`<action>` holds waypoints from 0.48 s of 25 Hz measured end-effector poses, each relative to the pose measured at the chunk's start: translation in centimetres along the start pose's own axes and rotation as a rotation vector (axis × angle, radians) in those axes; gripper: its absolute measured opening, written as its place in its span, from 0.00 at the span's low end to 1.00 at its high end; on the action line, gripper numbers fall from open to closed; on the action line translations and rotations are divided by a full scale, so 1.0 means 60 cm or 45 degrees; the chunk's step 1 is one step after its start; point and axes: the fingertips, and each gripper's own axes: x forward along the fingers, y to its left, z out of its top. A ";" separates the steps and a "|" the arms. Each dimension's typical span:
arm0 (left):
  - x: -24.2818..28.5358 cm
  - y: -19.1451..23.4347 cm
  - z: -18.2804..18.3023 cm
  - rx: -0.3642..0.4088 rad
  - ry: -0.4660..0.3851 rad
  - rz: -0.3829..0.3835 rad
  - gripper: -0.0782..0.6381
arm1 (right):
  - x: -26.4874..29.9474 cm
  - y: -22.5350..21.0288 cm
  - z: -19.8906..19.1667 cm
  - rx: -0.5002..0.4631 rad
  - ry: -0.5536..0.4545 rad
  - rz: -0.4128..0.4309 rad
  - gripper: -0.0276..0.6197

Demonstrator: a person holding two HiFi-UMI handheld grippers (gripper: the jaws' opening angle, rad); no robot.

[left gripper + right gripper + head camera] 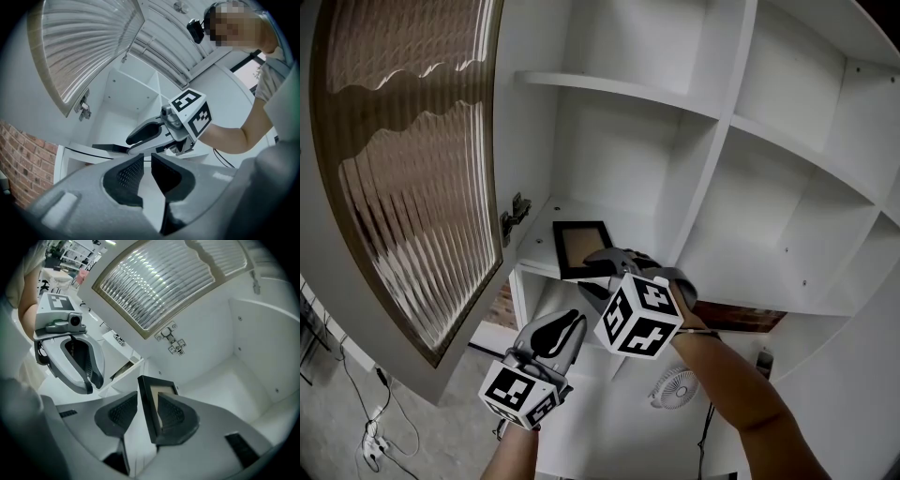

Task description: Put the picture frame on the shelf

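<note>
The black picture frame (579,246) with a tan inner panel lies flat on the white cabinet shelf (536,246), near its front edge. My right gripper (605,261) reaches onto the shelf. In the right gripper view the frame (161,391) stands between the jaws of that gripper (147,406), with a clear gap at the left pad, so it is open. From the left gripper view the frame (110,148) is a dark flat strip under the right gripper (131,143). My left gripper (572,323) (147,161) hangs below the shelf, jaws close together, nothing between them.
The cabinet door (412,169) with ribbed glass stands open at the left, its hinge (516,217) beside the shelf. A vertical divider (703,178) bounds the compartment on the right. A small fan (675,384) sits below. A brick wall (23,159) shows lower left.
</note>
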 end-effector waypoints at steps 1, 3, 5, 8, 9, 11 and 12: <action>0.000 0.000 0.001 0.001 0.000 0.001 0.18 | -0.004 -0.001 0.002 0.012 -0.012 -0.011 0.27; -0.001 -0.001 0.002 0.005 0.003 0.005 0.18 | -0.012 -0.005 0.005 0.044 -0.042 -0.036 0.27; -0.001 -0.002 0.003 0.006 0.006 0.007 0.18 | -0.019 -0.007 0.008 0.079 -0.072 -0.055 0.27; 0.000 -0.006 0.003 0.003 0.010 0.006 0.18 | -0.030 -0.008 0.012 0.134 -0.124 -0.087 0.27; 0.000 -0.008 0.003 0.004 0.010 0.004 0.18 | -0.034 -0.008 0.013 0.153 -0.140 -0.100 0.27; 0.001 -0.013 0.003 0.010 0.009 -0.001 0.18 | -0.041 -0.010 0.013 0.199 -0.170 -0.123 0.27; 0.002 -0.016 0.002 0.013 0.010 -0.004 0.18 | -0.045 -0.009 0.012 0.225 -0.183 -0.132 0.27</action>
